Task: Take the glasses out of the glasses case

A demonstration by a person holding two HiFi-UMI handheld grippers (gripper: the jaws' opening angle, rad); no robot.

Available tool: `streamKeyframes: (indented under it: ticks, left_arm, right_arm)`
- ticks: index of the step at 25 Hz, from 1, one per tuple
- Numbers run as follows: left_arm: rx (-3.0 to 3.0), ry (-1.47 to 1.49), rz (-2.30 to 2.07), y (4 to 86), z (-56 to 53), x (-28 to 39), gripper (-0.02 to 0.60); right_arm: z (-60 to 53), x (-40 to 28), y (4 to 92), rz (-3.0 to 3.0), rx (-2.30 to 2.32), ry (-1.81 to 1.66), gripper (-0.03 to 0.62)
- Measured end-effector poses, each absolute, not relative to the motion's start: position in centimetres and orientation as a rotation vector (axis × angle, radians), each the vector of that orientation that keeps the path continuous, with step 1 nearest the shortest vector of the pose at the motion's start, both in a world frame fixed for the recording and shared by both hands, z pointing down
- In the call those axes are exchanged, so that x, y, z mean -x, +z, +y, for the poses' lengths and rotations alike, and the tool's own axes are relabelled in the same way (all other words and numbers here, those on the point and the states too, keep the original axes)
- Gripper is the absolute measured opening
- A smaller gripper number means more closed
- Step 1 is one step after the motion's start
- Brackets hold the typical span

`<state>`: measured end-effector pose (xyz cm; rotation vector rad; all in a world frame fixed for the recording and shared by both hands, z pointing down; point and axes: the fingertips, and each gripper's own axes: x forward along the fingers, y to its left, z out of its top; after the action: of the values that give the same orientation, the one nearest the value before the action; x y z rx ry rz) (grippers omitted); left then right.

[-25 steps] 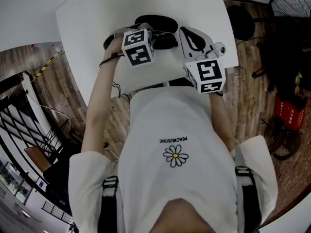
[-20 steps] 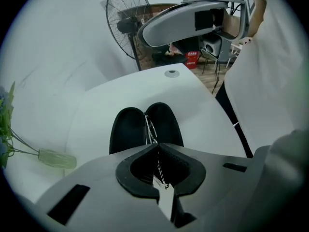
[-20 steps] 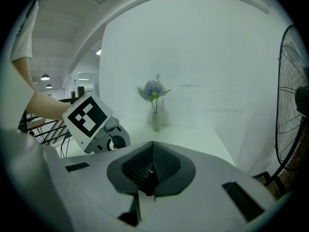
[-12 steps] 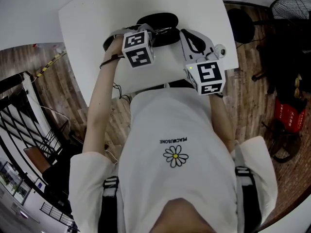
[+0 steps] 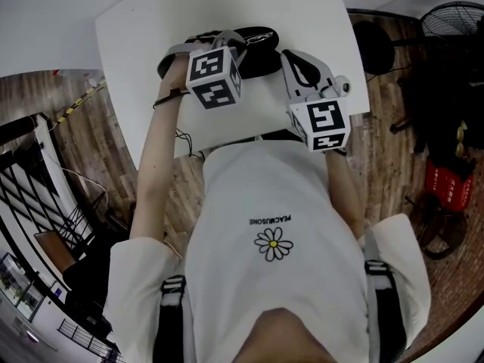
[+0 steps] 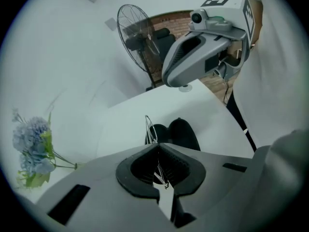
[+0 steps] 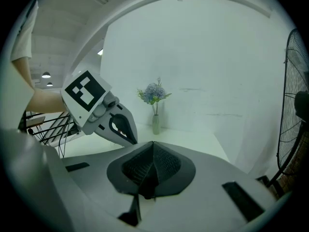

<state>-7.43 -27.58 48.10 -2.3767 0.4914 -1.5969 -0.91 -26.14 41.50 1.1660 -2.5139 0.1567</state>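
Glasses clamped in left hand-held gripper above case; right hand-held gripper closed.

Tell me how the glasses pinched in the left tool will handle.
Probably light: the glasses show only thin wire. Likely bendable and fragile, so the left tool pinching one thin part may let them swing or twist.

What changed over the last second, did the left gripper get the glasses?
The left gripper closed on the thin wire frame of the glasses and rose with them above the black glasses case, tilting a little. The right gripper stayed where it was, jaws together with nothing between them. The case still lies on the white table.
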Motion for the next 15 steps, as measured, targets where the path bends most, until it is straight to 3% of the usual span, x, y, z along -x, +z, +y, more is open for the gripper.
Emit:
streamKeyframes:
  ticks: [15]
  left_arm:
    - [2.245, -1.129, 0.972, 34.9, -31.9, 8.1, 0.020]
  right_arm:
    - [-27.9, 1.5, 36.0, -2.595, -1.179, -0.071, 0.009]
